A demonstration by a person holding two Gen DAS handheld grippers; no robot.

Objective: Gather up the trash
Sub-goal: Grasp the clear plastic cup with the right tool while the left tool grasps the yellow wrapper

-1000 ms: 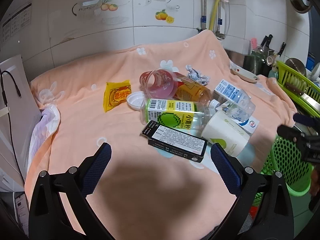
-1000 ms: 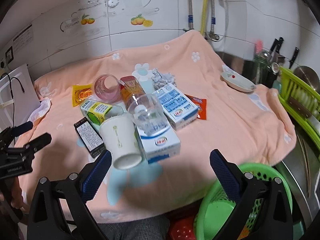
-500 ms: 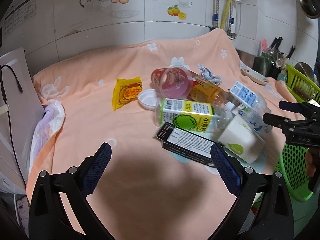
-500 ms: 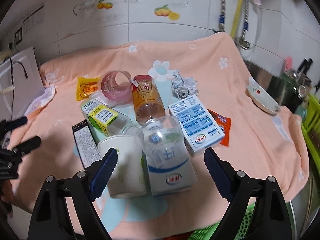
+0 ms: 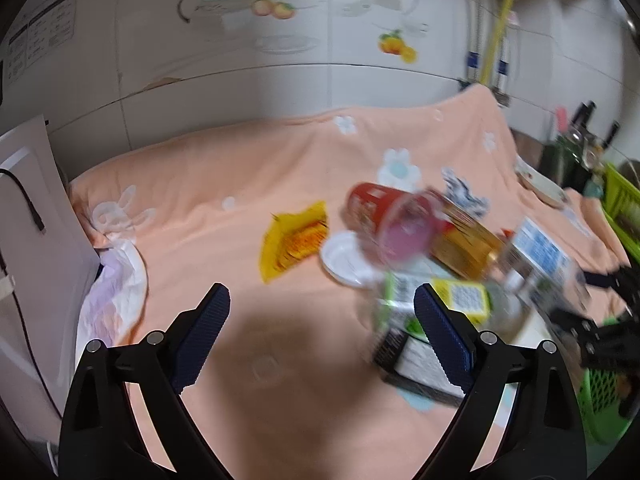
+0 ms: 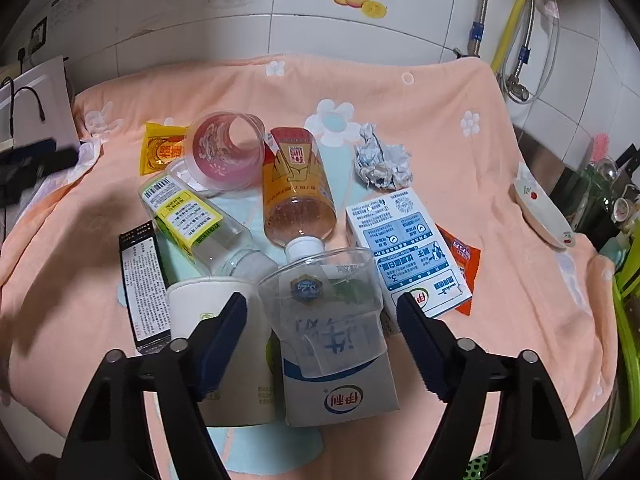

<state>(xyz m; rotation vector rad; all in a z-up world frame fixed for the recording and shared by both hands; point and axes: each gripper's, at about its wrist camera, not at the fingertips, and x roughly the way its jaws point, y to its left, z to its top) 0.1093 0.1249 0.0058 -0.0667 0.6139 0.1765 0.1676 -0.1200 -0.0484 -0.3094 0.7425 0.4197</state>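
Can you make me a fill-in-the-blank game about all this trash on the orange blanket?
1. The crumpled ball of foil lies on a blanket whose colour is ____.
2. Between the right gripper's closing jaws lies a clear plastic ____, not yet pinched.
3. The clear plastic bottle with the orange label has a cap coloured ____.
4. The left gripper, its jaws closing, holds ____.

Missing words: orange; cup; white; nothing

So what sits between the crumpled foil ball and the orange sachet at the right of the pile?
The blue-and-white milk carton lies between the crumpled foil ball and the orange sachet, overlapping the sachet; the right wrist view shows it.
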